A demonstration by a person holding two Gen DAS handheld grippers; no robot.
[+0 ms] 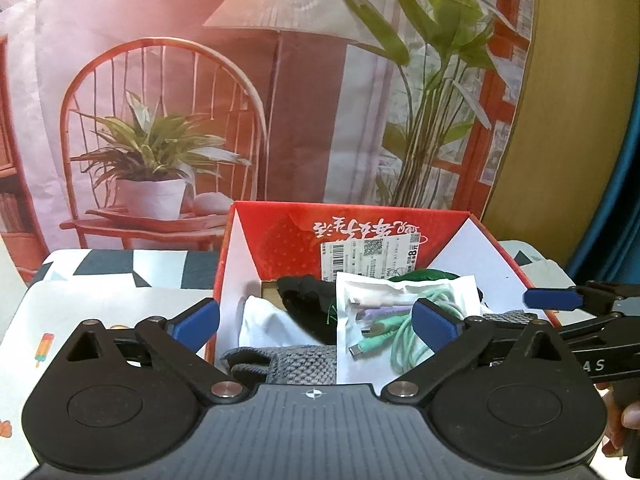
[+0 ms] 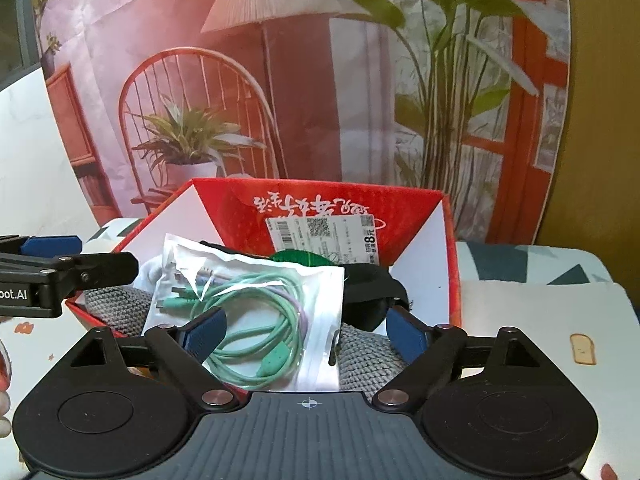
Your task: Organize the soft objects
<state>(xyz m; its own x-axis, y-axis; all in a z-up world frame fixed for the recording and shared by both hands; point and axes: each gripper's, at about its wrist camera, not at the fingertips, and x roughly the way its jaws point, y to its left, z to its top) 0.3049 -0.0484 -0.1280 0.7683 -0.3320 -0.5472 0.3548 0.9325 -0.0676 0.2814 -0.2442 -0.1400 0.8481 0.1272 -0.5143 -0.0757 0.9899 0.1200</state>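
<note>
A red and white cardboard box (image 1: 296, 244) (image 2: 448, 256) stands on the table and holds soft things. Inside lie a grey knitted cloth (image 1: 296, 364) (image 2: 368, 356), a white cloth (image 1: 268, 324), a black fabric piece (image 1: 308, 300) (image 2: 372, 292), something green (image 2: 296, 258), and on top a clear bag of mint-green cables (image 1: 384, 320) (image 2: 256, 312). My left gripper (image 1: 316, 320) is open over the box's near edge, holding nothing. My right gripper (image 2: 306, 332) is open, its fingers either side of the cable bag, not closed on it.
The table has a patterned white, grey and dark cloth (image 1: 100, 312) (image 2: 540, 308). A printed backdrop (image 1: 200, 100) of a chair, lamp and plants hangs right behind the box. The right gripper shows at the right edge of the left wrist view (image 1: 580, 304).
</note>
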